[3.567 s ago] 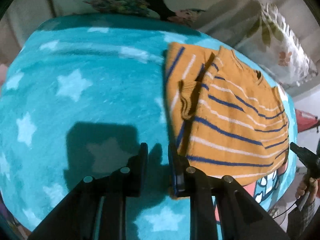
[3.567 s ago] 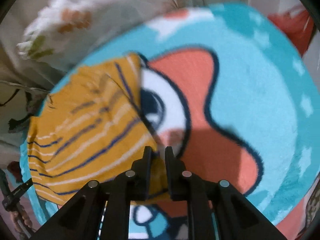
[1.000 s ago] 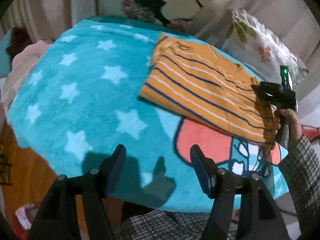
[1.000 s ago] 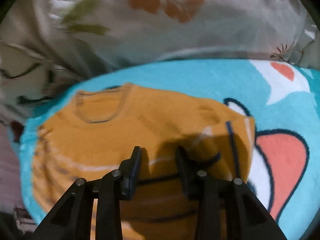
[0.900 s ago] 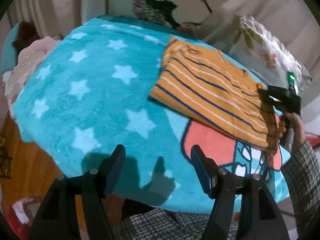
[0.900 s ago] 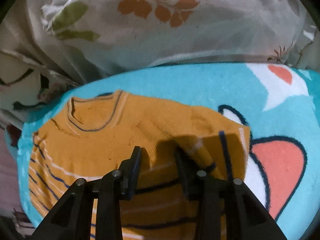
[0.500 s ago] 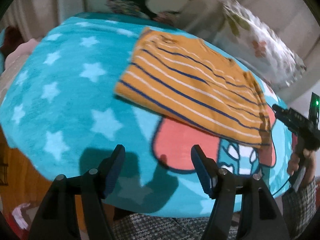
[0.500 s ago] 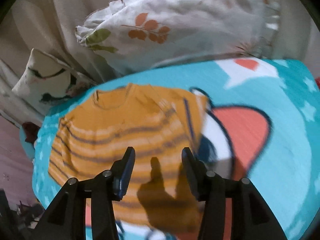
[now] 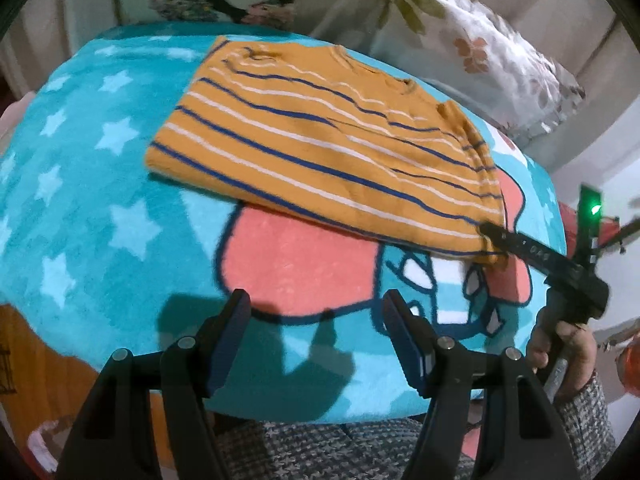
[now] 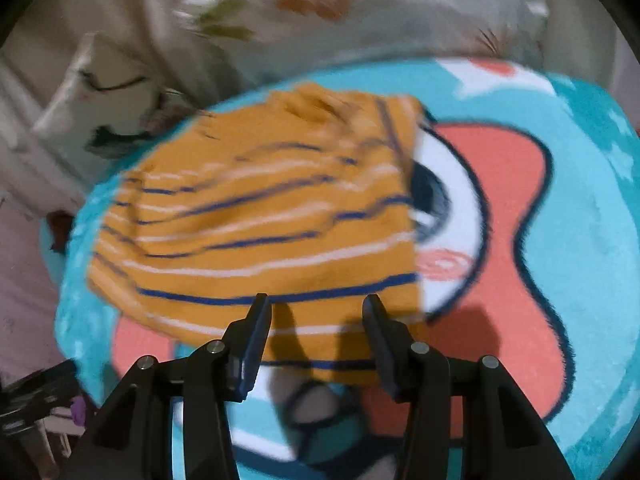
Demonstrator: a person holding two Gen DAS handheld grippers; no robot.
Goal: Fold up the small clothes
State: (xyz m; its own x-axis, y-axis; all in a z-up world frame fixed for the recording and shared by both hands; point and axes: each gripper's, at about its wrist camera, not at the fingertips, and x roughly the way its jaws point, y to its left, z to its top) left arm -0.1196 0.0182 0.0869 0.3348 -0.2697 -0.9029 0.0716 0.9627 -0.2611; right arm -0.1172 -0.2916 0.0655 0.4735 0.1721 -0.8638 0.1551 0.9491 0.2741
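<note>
Left gripper (image 9: 316, 312) hangs wide apart, nothing in it, over the teal star blanket (image 9: 80, 184). Right gripper (image 10: 316, 316) has just been narrowing, jaws still parted and empty, right above the near hem of the folded orange striped sweater (image 10: 256, 216); floral pillow (image 10: 360, 12) sits beyond

Both wrist views angle steeply down, near; shared: striped sweater (image 9: 320, 148) (image 10: 260, 216), blanket (image 9: 80, 184) (image 10: 592, 240).
</note>
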